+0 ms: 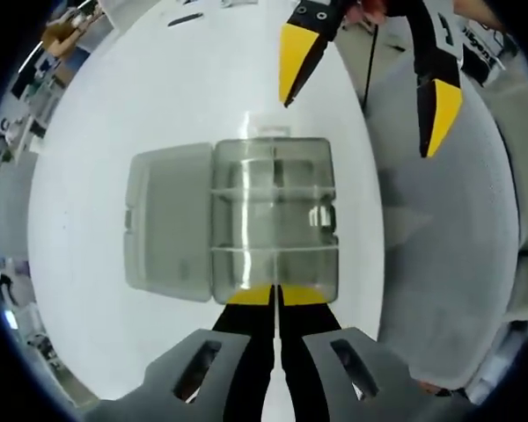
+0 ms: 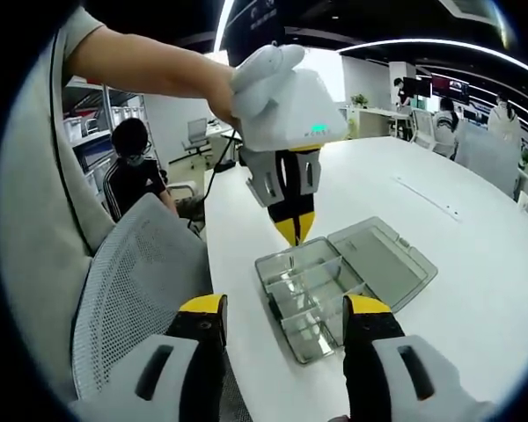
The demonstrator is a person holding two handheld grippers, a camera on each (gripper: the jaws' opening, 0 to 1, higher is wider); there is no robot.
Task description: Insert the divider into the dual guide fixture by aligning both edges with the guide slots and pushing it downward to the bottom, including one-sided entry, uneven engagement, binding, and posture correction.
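A clear plastic compartment box [image 1: 275, 220] lies on the white table [image 1: 158, 97] with its lid [image 1: 169, 221] folded open flat beside it. Clear dividers stand across its inside. My left gripper [image 1: 275, 294] is shut, its yellow tips together at the box's near wall; I cannot tell if anything thin is pinched there. From the right gripper view, the left gripper [image 2: 295, 230] points down onto the rim of the box [image 2: 304, 294]. A thin clear piece [image 1: 269, 132] lies on the table just past the box. My right gripper [image 2: 284, 308] hangs open above the box's other side.
A grey mesh chair [image 2: 132, 290] stands against the table's edge [image 2: 224, 290]. A person's bare arm [image 2: 150, 66] holds the left gripper. Another person [image 2: 132, 171] sits behind the chair. White table [image 2: 475, 255] stretches beyond the open lid [image 2: 383, 259].
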